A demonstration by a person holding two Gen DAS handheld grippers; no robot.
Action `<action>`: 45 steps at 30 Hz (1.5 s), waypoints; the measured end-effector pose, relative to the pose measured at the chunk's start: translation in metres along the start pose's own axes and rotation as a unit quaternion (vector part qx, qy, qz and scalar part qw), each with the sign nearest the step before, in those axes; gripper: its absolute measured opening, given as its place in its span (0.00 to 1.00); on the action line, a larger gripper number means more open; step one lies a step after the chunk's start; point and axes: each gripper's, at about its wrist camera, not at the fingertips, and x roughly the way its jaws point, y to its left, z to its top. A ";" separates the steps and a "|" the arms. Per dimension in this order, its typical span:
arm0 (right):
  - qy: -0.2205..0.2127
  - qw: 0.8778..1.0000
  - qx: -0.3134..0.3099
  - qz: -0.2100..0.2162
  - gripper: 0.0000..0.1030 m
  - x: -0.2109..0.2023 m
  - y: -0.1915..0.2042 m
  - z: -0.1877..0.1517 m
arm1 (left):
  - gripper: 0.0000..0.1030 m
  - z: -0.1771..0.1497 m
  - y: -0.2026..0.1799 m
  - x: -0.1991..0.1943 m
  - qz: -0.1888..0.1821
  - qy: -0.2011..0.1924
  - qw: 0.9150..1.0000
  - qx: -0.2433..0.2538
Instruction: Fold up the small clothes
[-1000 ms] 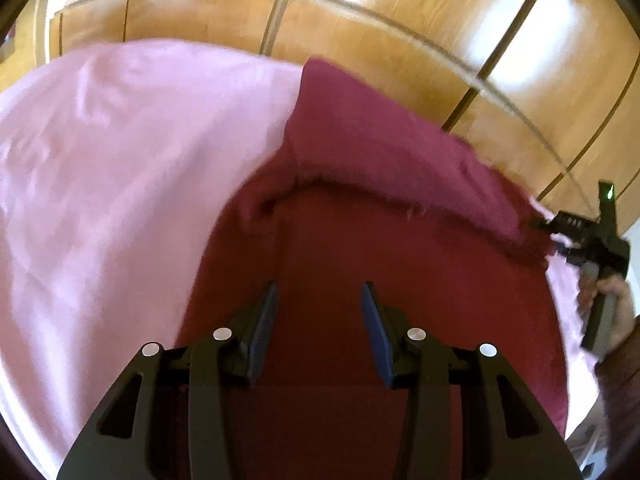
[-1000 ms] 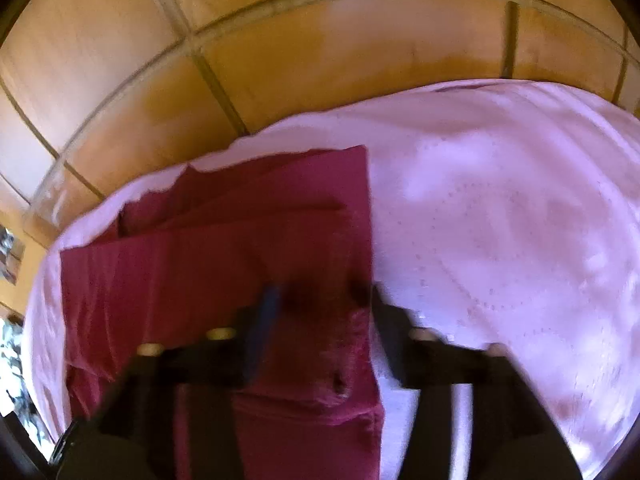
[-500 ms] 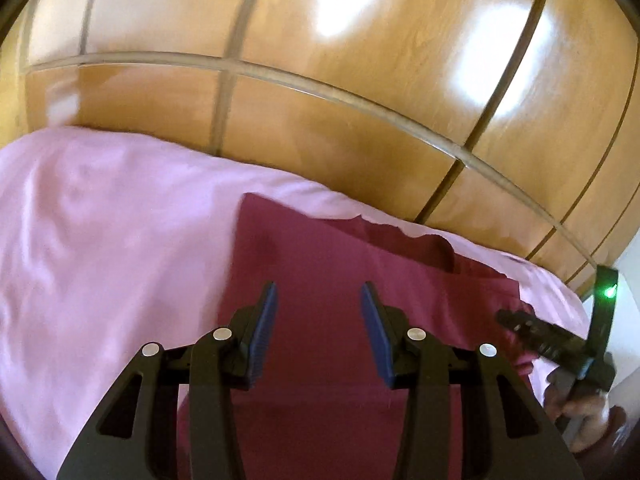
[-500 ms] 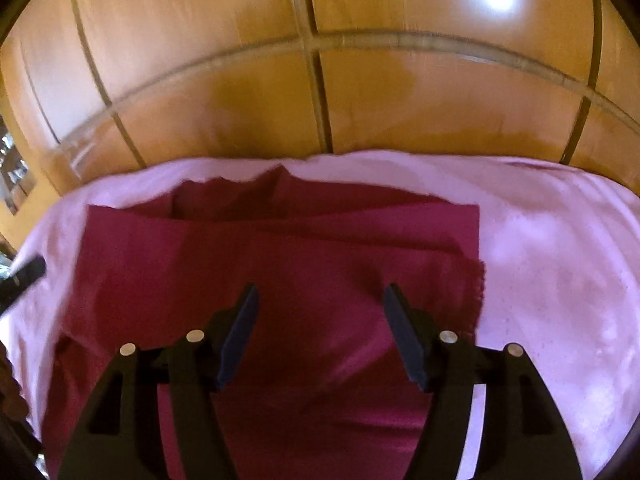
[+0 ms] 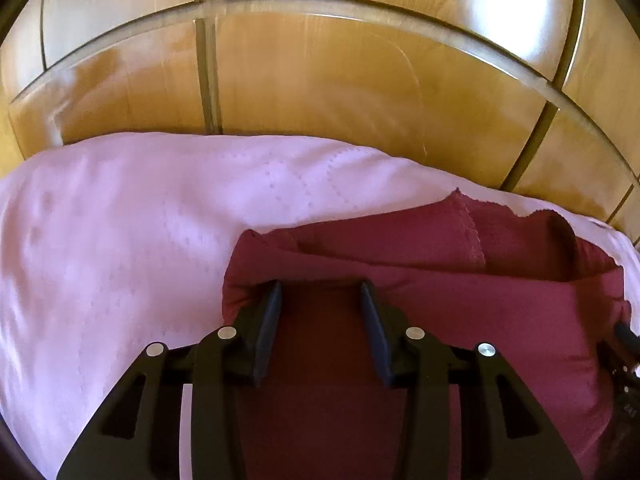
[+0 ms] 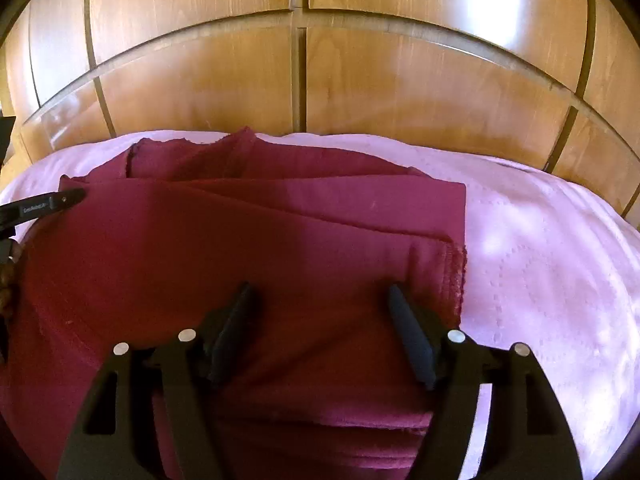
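Both grippers, left point(image 5: 320, 296) and right point(image 6: 320, 300), are held open over the folded maroon cloth point(image 6: 248, 248), its long axis lying crosswise between them.

Maroon cloth point(image 6: 248, 264) now folded flat, both jaws released.

Only one marking is seen: small pale lettering printed on the side of a finger of the left gripper point(image 6: 42, 205), at the left edge of the right wrist view. It cannot be read.
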 end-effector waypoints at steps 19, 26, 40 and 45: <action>0.001 1.000 -0.003 -0.006 0.70 0.000 0.001 0.003 | 0.47 -0.084 -0.021 -0.083 0.025 0.015 0.999 0.021; 0.013 0.999 -0.005 -0.033 0.96 -0.014 0.005 0.003 | 0.47 -0.107 -0.020 -0.141 0.013 -0.009 1.000 -0.004; 0.046 0.999 0.003 0.012 0.97 -0.080 0.013 -0.057 | 0.62 -0.152 -0.015 -0.223 0.001 -0.055 0.998 -0.029; 0.068 0.997 0.004 0.019 0.98 -0.096 0.014 -0.084 | 0.62 -0.167 -0.014 -0.236 0.005 -0.056 0.998 -0.030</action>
